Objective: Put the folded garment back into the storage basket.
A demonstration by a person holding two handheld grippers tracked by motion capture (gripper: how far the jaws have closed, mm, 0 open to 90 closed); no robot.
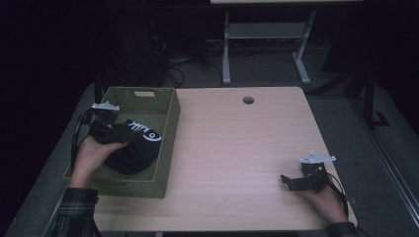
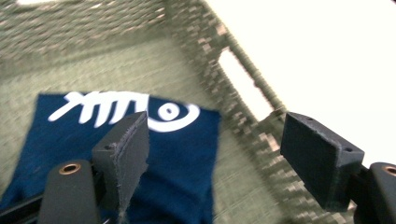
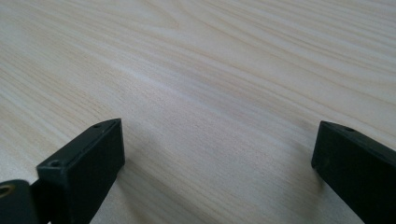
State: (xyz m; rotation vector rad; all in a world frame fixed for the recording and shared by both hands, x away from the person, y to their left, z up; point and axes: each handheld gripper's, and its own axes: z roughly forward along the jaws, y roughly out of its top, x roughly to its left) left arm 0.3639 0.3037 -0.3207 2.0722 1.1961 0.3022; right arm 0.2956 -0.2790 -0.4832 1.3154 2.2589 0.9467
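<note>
High view, pale wood table (image 1: pixel 237 143), dark room, both claws spread wide, nothing gripped.

The woven basket (image 2: pixel 243 116) is motion-blurred in the left gripper view; the dark blue cloth (image 2: pixel 177 154) runs off the frame's bottom edge.

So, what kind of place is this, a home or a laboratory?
Probably a lab or workshop set up for recording. A plain wooden desk with a cable hole stands on grey carpet, cables lie on the floor behind it, and the surroundings are dark.
</note>
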